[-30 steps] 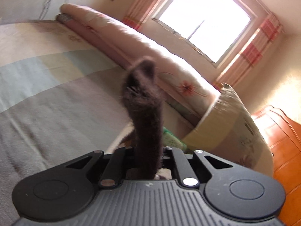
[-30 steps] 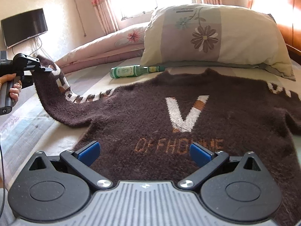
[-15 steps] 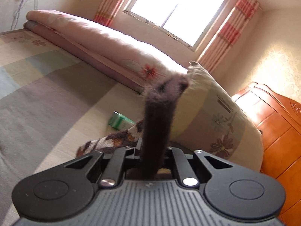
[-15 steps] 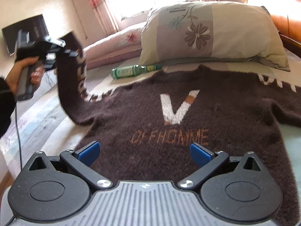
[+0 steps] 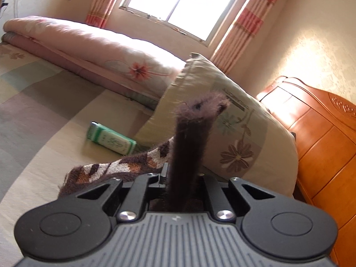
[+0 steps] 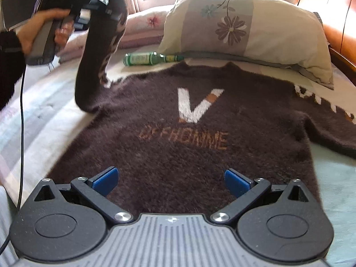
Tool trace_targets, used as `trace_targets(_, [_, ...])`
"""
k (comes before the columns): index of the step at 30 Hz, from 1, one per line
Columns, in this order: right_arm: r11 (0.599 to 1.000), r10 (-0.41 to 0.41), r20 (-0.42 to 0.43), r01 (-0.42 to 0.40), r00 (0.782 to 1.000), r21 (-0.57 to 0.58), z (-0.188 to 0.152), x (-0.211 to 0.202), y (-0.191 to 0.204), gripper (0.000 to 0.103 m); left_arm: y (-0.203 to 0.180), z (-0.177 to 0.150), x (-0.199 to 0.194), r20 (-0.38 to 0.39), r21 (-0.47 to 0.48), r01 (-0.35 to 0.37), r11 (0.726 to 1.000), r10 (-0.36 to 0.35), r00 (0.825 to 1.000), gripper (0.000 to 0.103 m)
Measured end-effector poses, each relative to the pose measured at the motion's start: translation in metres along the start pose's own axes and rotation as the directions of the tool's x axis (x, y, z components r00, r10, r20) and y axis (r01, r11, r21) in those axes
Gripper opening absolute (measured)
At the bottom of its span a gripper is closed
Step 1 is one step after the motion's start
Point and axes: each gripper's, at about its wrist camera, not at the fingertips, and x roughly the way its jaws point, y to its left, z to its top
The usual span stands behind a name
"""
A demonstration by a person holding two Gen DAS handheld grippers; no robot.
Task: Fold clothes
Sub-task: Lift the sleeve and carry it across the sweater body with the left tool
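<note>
the brown sweater (image 6: pixel 178 122) lies flat on the bed (image 6: pixel 40 115), front up, below the pillow (image 6: pixel 255 29). the left tongs (image 6: pixel 104 6) pinch its sleeve (image 5: pixel 189 146) and hold it raised over the sweater's edge. the right tongs (image 6: pixel 170 180) hover spread above the hem, empty. a green bottle (image 6: pixel 146 59) lies capped beside the pillow.

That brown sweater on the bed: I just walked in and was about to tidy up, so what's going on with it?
A person is folding it with two handheld grippers. The brown sweater lies spread flat on the bed, its V facing up. The left gripper is shut on the end of one sleeve, lifted clear of the bed beside the sweater's body. The right gripper hangs open over the hem, holding nothing. The other sleeve lies flat. A green bottle rests near the pillow.
</note>
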Motion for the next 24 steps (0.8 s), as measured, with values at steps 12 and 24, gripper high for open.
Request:
trace_targets(12, [1.000,-0.001,-0.016,0.001,1.000,-0.001,-0.001,0.003,0.000,0.103,-0.040,-0.011,0.023,-0.052,0.020,0.049,0.999,-0.048,0.997,0.008])
trace_targets(24, [1.000,-0.016,-0.006,0.016,1.000,0.024,-0.001,0.003,-0.009,0.103,-0.078,-0.038,0.039,-0.115,0.140,0.109,0.984,-0.093,0.989,0.008])
